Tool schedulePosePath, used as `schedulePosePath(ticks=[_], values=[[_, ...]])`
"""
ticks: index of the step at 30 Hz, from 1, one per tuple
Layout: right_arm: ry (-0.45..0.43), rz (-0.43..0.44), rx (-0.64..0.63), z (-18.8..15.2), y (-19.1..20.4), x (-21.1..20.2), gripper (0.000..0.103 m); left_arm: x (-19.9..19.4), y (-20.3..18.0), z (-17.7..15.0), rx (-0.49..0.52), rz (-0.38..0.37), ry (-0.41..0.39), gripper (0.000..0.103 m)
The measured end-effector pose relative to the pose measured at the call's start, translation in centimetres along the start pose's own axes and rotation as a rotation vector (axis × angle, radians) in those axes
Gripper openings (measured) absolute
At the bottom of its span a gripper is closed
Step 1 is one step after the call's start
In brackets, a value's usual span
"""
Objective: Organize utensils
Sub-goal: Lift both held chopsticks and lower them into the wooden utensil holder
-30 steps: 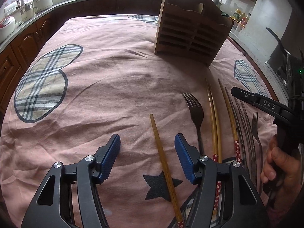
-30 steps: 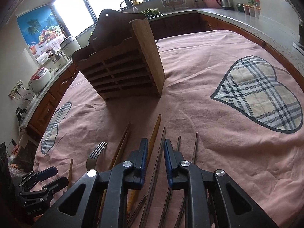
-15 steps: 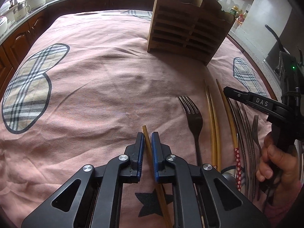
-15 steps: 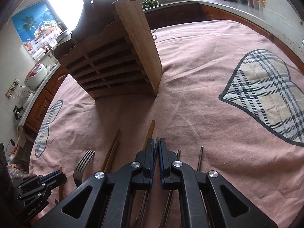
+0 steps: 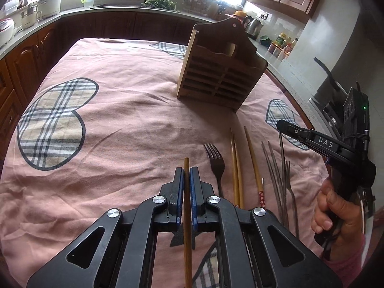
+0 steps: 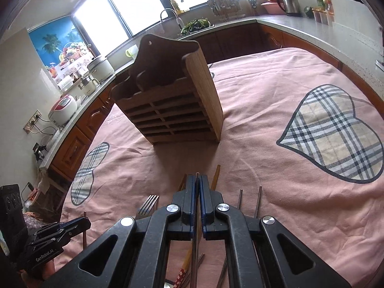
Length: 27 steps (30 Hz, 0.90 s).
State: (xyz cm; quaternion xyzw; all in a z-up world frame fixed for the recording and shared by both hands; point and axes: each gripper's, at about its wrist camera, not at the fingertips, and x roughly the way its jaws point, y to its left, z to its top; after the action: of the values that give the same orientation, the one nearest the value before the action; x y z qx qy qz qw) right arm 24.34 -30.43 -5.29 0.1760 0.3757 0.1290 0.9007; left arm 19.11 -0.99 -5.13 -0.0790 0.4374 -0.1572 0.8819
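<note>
My left gripper (image 5: pixel 187 175) is shut on a wooden chopstick (image 5: pixel 186 164), which is held off the pink cloth with its tip poking past the pads. My right gripper (image 6: pixel 198 180) is shut on a thin metal chopstick (image 6: pixel 197 174). The left wrist view shows that right gripper (image 5: pixel 279 124) with the metal chopstick (image 5: pixel 282 148) running under it. The slatted wooden utensil holder (image 5: pixel 216 76) (image 6: pixel 172 110) stands upright beyond both grippers. On the cloth lie a dark fork (image 5: pixel 216 160), a pair of wooden chopsticks (image 5: pixel 235 165), one with a red floral end (image 5: pixel 252 158), metal chopsticks (image 5: pixel 272 165) and a second fork (image 5: pixel 288 175).
The pink cloth (image 5: pixel 124 129) with plaid hearts covers the table, with wooden cabinets and grey counters around it. A kettle (image 6: pixel 286 2) and rice cookers (image 6: pixel 63 105) stand on the counters. A hand (image 5: pixel 336 213) grips the right tool. The left gripper (image 6: pixel 82 222) shows at the lower left.
Both grippers closed: the left on the wooden chopstick, the right on a metal chopstick. Both then rose, lifting the chopsticks off the cloth, and the holder now looks farther away.
</note>
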Motion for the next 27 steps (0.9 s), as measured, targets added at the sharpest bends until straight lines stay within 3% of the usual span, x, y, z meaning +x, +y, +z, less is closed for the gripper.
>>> schedulePosePath(ticks=[13,27], values=[[-0.147,0.033,-0.069,2.1,3.6,-6.4,0.003,-6.5,-1.6,2.1,0.039,-0.036,-0.154,0.005],[-0.227,0.048,-0.091,3.3,4.6,-9.1,0.003,-9.0,-2.1,3.9,0.044,-0.046,-0.244,0.005]])
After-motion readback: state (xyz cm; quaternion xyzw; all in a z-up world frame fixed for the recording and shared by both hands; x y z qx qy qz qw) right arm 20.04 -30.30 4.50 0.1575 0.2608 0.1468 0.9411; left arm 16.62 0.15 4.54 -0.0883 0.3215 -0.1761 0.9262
